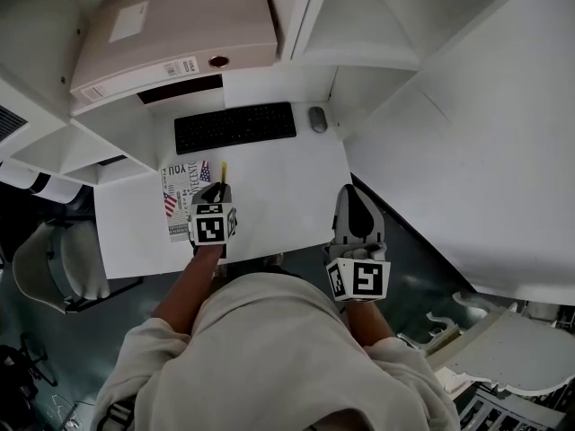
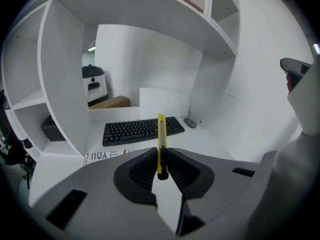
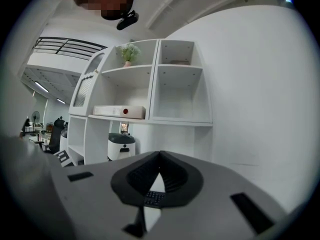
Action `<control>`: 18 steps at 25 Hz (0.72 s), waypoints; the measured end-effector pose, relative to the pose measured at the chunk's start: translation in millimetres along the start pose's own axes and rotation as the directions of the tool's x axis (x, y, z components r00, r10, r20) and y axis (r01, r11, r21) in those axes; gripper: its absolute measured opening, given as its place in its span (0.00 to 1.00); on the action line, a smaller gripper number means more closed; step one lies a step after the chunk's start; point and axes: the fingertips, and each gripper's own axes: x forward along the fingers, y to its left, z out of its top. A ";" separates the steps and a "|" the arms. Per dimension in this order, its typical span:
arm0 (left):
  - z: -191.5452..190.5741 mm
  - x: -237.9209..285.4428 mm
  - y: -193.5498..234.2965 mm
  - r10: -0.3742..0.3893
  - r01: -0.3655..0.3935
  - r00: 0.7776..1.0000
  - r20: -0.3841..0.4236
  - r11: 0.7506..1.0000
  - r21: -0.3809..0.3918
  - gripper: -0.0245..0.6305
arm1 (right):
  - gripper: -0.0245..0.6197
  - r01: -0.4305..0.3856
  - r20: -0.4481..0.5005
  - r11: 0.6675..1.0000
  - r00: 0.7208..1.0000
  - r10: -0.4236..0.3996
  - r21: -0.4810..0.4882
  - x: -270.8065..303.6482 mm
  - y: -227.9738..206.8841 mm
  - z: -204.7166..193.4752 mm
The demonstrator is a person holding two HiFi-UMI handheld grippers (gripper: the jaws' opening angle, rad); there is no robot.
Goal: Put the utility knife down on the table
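A yellow utility knife (image 2: 161, 139) stands pinched between the pads of my left gripper (image 2: 161, 153), its slim body pointing toward the keyboard. In the head view the left gripper (image 1: 219, 189) hangs tilted down over the front left of the white table (image 1: 278, 187), and the utility knife's tip (image 1: 223, 170) sticks out past the jaws, beside a printed paper. My right gripper (image 1: 353, 196) sits off the table's front right corner, pointing level. In its own view the right gripper (image 3: 160, 156) has its jaws shut with nothing between them.
A black keyboard (image 1: 234, 126) and a grey mouse (image 1: 317, 118) lie at the back of the table. A printed paper (image 1: 182, 196) lies at the front left. White shelves hold a flat box (image 1: 171, 34). A chair (image 1: 54, 268) stands to the left.
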 end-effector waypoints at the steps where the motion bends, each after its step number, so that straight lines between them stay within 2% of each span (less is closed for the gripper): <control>1: -5.1 7.3 -0.1 0.003 -0.003 1.000 -0.019 1.000 -0.009 0.13 | 0.04 0.000 -0.003 1.000 1.000 0.000 0.000 1.4 -3.0 -1.5; 10: -52.2 61.8 2.0 0.027 -0.043 0.985 -0.168 0.995 -0.092 0.14 | 0.04 0.004 -0.046 1.000 0.999 -0.004 -0.002 11.1 -30.7 -18.6; 18: -75.9 97.6 7.8 0.047 -0.082 0.967 -0.250 0.988 -0.131 0.14 | 0.04 0.008 -0.076 1.000 0.997 -0.008 0.002 16.6 -49.3 -32.1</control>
